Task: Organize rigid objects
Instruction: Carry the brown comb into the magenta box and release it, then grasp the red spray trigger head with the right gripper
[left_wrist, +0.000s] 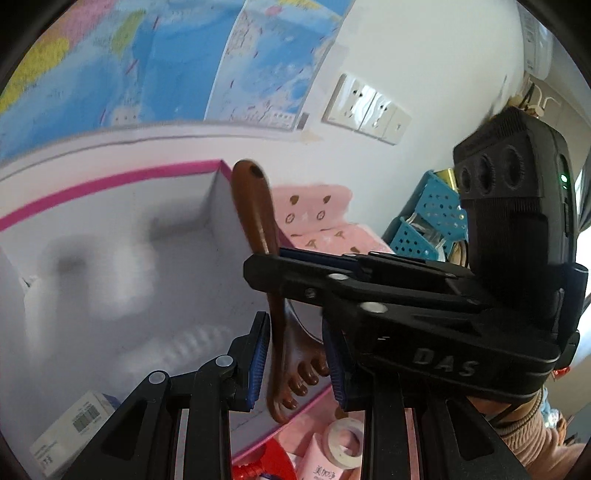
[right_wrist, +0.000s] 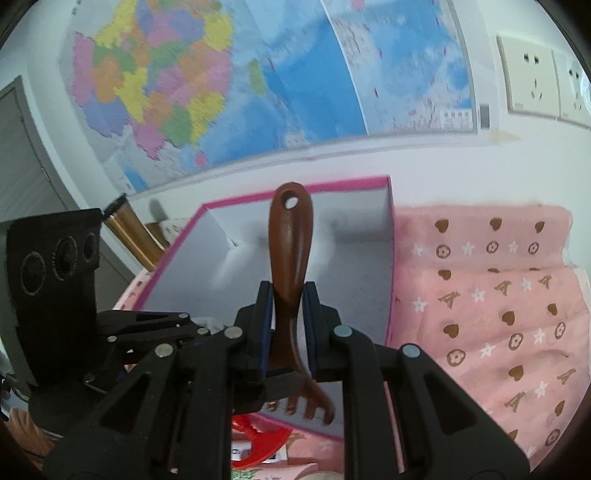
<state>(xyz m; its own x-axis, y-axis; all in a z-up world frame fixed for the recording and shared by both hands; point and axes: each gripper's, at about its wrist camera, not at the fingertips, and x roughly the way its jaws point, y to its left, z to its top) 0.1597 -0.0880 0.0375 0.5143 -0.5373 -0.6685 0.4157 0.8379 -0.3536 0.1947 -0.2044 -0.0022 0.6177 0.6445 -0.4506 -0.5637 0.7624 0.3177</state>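
- Where lettering reads: raised "DAS" on right gripper body.
- Right gripper clamped on brown wooden back scratcher, claw-tipped, hole in handle.
- Left gripper jaws apart around it, over pink-rimmed box.

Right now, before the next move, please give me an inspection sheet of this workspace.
Surface: pink patterned cloth covers it.
Job's things: brown wooden back scratcher, upright, over the pink-rimmed box; a small carton lies inside the box.
Clutter: tape roll, red plastic item, blue perforated baskets.
Grippers: right gripper shut on the scratcher's handle; left gripper has its pads either side of the scratcher's lower end, contact unclear.
Cables: nothing seen.
Surroundings: wall map, wall sockets.
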